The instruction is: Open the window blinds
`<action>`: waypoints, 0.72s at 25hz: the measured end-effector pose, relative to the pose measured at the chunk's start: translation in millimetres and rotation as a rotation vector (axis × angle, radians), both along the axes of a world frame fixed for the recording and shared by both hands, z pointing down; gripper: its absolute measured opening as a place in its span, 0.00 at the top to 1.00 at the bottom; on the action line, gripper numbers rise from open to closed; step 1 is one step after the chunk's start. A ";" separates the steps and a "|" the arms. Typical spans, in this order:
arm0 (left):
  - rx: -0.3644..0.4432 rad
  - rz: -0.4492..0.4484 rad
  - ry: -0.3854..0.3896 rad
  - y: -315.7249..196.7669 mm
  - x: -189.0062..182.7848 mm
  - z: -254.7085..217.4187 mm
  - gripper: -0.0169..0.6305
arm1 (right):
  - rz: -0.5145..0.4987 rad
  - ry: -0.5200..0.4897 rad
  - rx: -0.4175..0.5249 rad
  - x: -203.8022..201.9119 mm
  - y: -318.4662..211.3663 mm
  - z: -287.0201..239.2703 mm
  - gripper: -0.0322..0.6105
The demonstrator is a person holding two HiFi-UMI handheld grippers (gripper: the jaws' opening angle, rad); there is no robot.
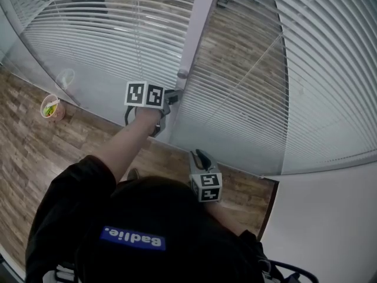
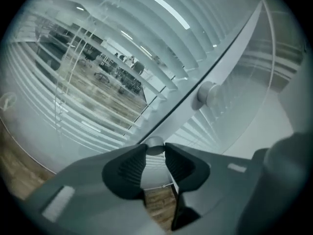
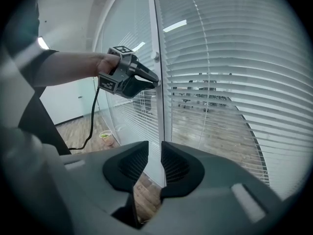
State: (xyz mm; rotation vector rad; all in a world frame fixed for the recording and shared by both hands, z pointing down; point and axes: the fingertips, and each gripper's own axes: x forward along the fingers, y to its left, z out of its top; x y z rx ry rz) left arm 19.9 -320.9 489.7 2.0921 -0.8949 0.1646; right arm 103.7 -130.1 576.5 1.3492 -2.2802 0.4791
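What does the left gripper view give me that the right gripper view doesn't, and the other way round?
Left gripper view only: the small knob pinched between the left gripper's pads. Right gripper view only: the person's arm, the trailing cable, the cup on the floor, and the right gripper open on nothing. Both: the blinds, the frame post and the upper knob.

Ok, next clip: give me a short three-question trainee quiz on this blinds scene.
1. True or false: the right gripper grips something.
2. The left gripper's jaws close on: A) a cord, B) a round knob, C) a slat?
3. What stands on the wooden floor at the head view's left?
Key: 1 false, its jaws stand apart, empty. 2 B. 3 a small cup.
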 end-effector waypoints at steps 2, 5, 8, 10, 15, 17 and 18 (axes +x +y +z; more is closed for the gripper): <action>0.017 0.019 -0.058 0.1 0.6 -0.3 0.78 | 0.003 -0.001 0.004 1.2 0.3 -1.1 0.82; 0.055 0.043 -0.142 2.8 2.1 0.2 0.78 | 0.006 -0.001 0.014 3.5 3.2 -0.9 0.83; 0.092 0.063 -0.227 2.5 0.8 1.1 0.78 | 0.007 0.001 0.019 4.1 3.8 0.1 0.83; 0.116 0.077 -0.285 0.1 0.1 -0.2 0.78 | 0.005 0.000 0.020 4.3 2.1 -1.9 0.83; 0.175 0.101 -0.402 1.2 2.1 0.7 0.78 | 0.001 -0.001 0.023 8.4 7.1 -1.9 0.83; 0.193 0.098 -0.423 1.6 1.8 2.3 0.78 | -0.003 -0.001 0.024 9.1 9.3 0.5 0.83; 0.202 0.095 -0.431 0.8 1.2 2.7 0.78 | -0.007 -0.001 0.024 8.8 9.6 1.8 0.82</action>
